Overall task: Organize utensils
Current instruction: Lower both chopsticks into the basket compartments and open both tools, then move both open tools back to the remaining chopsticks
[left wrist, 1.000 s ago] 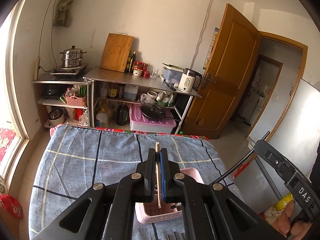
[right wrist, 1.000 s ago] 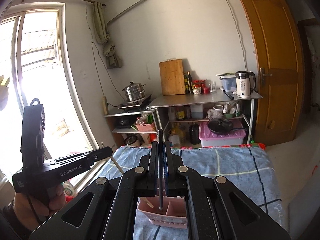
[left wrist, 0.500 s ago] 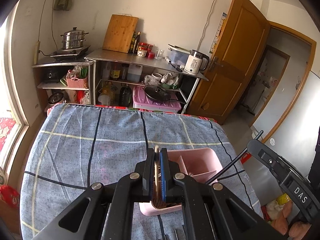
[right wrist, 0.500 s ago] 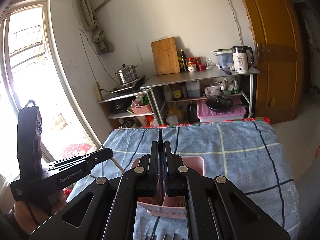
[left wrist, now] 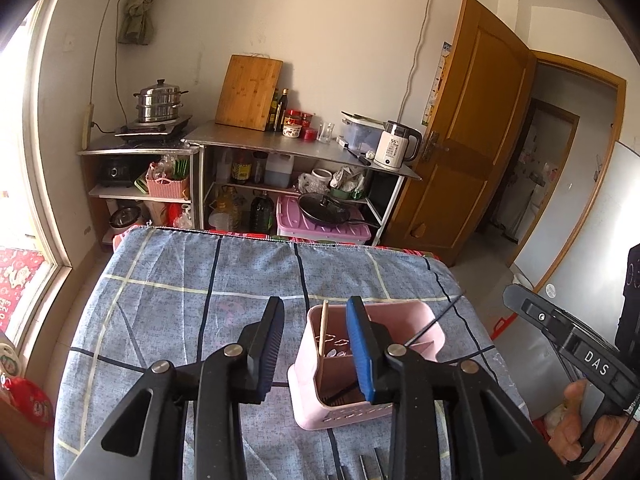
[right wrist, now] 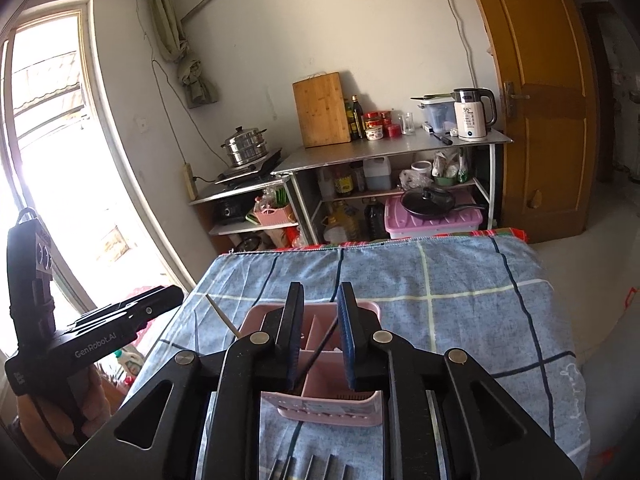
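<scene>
Left wrist view: left gripper [left wrist: 316, 344] jaws released; wooden chopstick [left wrist: 322, 336] stands between them inside the pink holder [left wrist: 404, 316].

Right wrist view: right gripper [right wrist: 318, 334] jaws released; black chopstick [right wrist: 320, 354] leans between them in the holder [right wrist: 320, 404].

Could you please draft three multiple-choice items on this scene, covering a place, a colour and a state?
1. Where does the wooden chopstick stand?
A. in the pink holder
B. flat on the blue cloth
C. on the steel shelf

2. What colour is the holder?
A. green
B. pink
C. white

3. How are the left tongs?
A. shut on the chopstick
B. open
C. out of view

Answers: 1 A, its lower end is inside the holder. 2 B, the walls are pink in both views. 3 B, the fingers are apart, with the chopstick free between them.
</scene>
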